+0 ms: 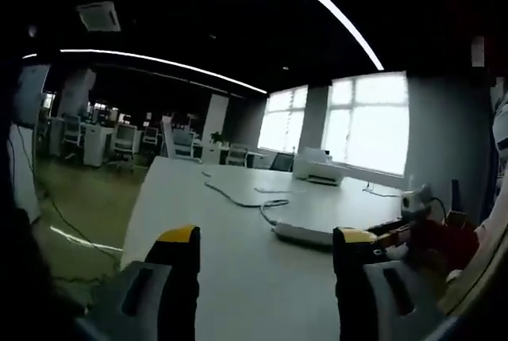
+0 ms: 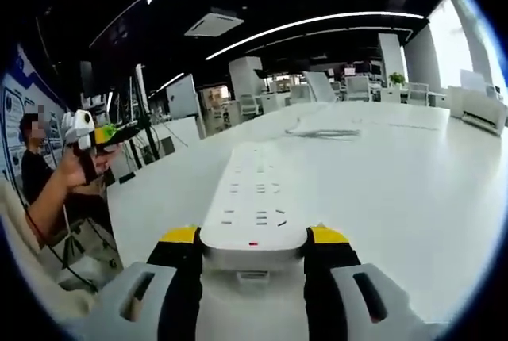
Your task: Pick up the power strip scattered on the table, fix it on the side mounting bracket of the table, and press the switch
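The power strip (image 2: pixel 258 206) is pinched at its near end by the right tool (image 2: pixel 254 238), low centre, long axis running away over the desk (image 2: pixel 413 198); the left tool (image 1: pixel 266 238) is spread, empty.

Right gripper (image 2: pixel 253 238) fingers (image 2: pixel 181 262) are clamped on something; left gripper (image 1: pixel 266 238) fingers (image 1: pixel 176 262) spread, holding nothing.

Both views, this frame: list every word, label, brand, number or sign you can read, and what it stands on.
No text can be read in either view.
Power strip, gripped at its near end by the right tool: only socket slots and a small red mark, no lettering visible.
Wall poster at the left edge of the right gripper view: print too blurred to read.
White box on the table: no label legible.
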The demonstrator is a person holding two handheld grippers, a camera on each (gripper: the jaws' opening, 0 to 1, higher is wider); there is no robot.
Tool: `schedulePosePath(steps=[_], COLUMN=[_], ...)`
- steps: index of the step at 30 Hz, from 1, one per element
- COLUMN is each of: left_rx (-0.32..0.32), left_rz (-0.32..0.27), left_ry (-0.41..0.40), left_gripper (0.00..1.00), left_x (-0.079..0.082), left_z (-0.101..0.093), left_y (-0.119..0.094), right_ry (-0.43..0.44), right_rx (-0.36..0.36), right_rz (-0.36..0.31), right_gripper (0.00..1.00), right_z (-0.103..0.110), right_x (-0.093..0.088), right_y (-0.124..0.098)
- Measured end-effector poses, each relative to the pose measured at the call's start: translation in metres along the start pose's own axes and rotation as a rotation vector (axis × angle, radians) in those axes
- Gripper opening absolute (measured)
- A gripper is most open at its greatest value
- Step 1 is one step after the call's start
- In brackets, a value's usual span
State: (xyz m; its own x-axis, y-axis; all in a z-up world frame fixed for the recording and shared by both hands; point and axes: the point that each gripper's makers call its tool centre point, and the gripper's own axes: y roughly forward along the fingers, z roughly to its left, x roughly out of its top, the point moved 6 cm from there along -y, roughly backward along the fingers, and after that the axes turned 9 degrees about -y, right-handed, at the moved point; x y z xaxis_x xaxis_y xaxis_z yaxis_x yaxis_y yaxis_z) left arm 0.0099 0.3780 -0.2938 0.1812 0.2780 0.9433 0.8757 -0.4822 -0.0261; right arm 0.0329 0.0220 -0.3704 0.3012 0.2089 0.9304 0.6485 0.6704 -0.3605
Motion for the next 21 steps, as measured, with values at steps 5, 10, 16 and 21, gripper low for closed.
schedulePosePath(steps=[5, 10, 16, 21], left_rx=[0.005, 0.029, 0.037, -0.002], left_rz=[0.009, 0.049, 0.077, 0.095], left_ry=[-0.015, -0.012, -0.045, -0.054], left_gripper=[0.71, 0.71, 0.71, 0.74], left_x=[0.000, -0.003, -0.003, -0.005], left_z=[-0.003, -0.001, -0.003, -0.010], left_y=[0.002, 0.004, 0.011, 0.020], right_ry=[0.071, 0.102, 0.189, 0.264], right_rx=[0.025, 0.034, 0.055, 0.071], right_rz=[0.001, 0.004, -0.015, -0.026], right_gripper=[0.46, 0.46, 0.46, 0.46], right_z=[-0.002, -0.004, -0.007, -0.006], right_x=[-0.001, 0.000, 0.001, 0.002], right_y=[-0.001, -0.001, -0.002, -0.002])
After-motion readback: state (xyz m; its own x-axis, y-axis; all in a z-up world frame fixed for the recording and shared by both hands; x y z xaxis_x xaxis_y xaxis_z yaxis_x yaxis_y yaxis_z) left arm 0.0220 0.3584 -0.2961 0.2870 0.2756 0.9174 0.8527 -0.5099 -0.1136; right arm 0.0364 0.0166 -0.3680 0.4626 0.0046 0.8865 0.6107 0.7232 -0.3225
